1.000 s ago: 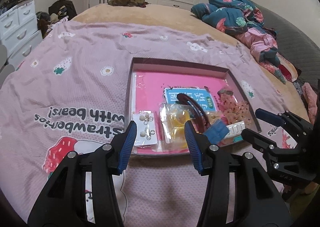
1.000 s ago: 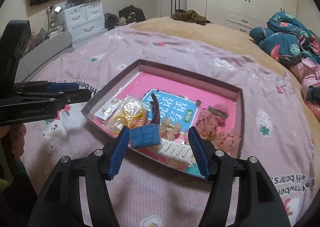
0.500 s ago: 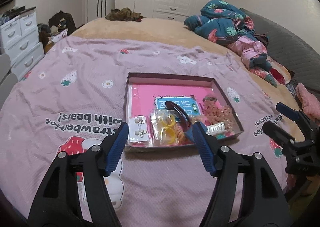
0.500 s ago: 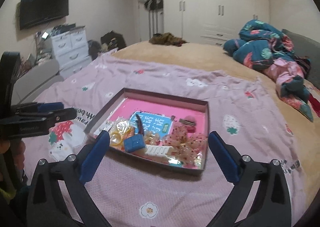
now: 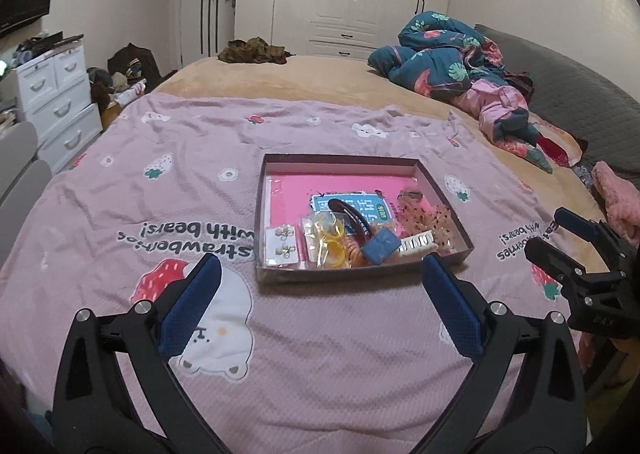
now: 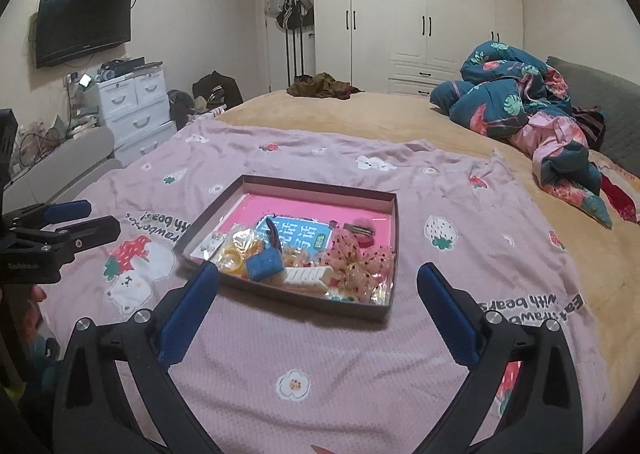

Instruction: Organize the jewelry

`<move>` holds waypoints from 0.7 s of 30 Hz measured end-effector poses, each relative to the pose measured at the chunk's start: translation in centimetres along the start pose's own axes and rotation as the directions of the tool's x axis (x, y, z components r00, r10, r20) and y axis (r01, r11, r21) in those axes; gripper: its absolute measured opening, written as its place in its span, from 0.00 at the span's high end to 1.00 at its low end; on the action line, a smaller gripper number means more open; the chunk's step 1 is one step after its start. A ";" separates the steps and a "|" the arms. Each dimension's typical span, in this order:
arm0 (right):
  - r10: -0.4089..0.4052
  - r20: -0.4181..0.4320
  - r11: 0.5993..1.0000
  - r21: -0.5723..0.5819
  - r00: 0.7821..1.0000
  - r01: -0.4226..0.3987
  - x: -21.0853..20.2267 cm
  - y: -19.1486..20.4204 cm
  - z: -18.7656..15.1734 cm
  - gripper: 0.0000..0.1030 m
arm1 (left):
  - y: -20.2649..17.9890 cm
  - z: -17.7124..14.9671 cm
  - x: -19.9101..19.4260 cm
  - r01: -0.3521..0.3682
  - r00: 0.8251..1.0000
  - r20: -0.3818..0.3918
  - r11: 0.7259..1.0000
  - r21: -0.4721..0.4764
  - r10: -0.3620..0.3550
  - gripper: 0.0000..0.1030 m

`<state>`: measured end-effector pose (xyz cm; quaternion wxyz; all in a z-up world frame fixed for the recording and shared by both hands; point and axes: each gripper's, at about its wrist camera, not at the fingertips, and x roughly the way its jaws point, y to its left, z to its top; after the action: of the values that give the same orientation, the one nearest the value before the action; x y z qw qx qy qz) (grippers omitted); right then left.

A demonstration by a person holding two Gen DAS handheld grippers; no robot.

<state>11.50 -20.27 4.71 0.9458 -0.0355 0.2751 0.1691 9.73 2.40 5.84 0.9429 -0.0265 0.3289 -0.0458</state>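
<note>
Both grippers pull back from the box [image 5: 362, 274], left gripper [image 5: 318, 306] and right gripper [image 6: 318, 308] spread wide and empty; jewelry sits gathered inside, sorting seemingly finished.

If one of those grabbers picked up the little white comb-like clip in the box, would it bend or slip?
The white clip looks like hard plastic with teeth, so it would probably stay stiff rather than flop. It seems small and thin, so likely light. It lies partly on other trinkets near the front wall of the box, so a push might slide it or nudge the blue block beside it.
</note>
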 end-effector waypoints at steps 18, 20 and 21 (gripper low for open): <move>-0.003 -0.024 0.996 0.085 1.000 0.005 -1.4 -0.4 -4.2 0.04 | 0.0 -4.7 -1.2 0.006 1.000 -0.016 1.000 -0.012 -0.006 0.09; -0.012 -0.031 0.996 0.085 0.999 0.014 -1.3 -0.4 -4.7 0.04 | 0.1 -5.2 -1.1 0.007 1.000 -0.023 1.000 -0.018 -0.007 0.09; -0.014 -0.038 0.996 0.086 0.999 0.017 -1.2 -0.4 -5.0 0.04 | 0.1 -5.4 -1.1 0.009 1.000 -0.021 1.000 -0.020 -0.009 0.09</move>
<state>8.10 -21.78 1.12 0.9424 0.0003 0.2994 0.1489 5.54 2.46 2.32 0.9388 -0.0370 0.3392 -0.0469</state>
